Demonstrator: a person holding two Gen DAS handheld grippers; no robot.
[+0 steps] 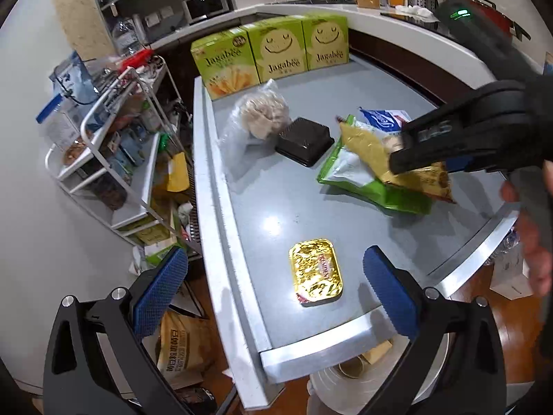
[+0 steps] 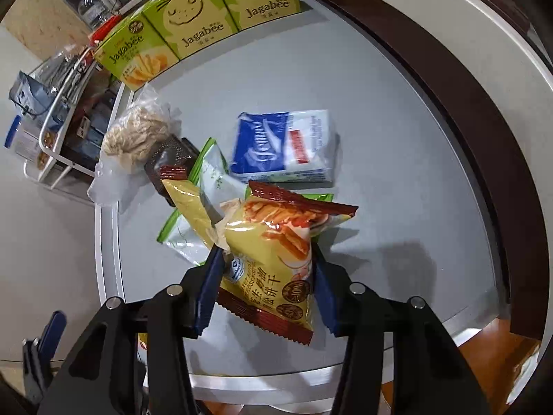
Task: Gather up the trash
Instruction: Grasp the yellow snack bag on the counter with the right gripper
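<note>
I am gripping the yellow snack packet (image 2: pixel 273 259) with my right gripper (image 2: pixel 266 276), both blue pads pressing into its sides above the grey table (image 2: pixel 397 180). The packet is sitting over the green pouch (image 2: pixel 193 231), just in front of the blue-and-white pack (image 2: pixel 283 145). I am holding my left gripper (image 1: pixel 276 287) spread wide with nothing between its fingers, hovering above the gold foil tray (image 1: pixel 316 271), nearer the table's front edge than the pouch.

left wrist: looks steeply down on the table (image 1: pixel 262 193) from its near corner
right wrist: closer, steeper; both catch the Jagabee boxes (image 2: pixel 193 31)
</note>
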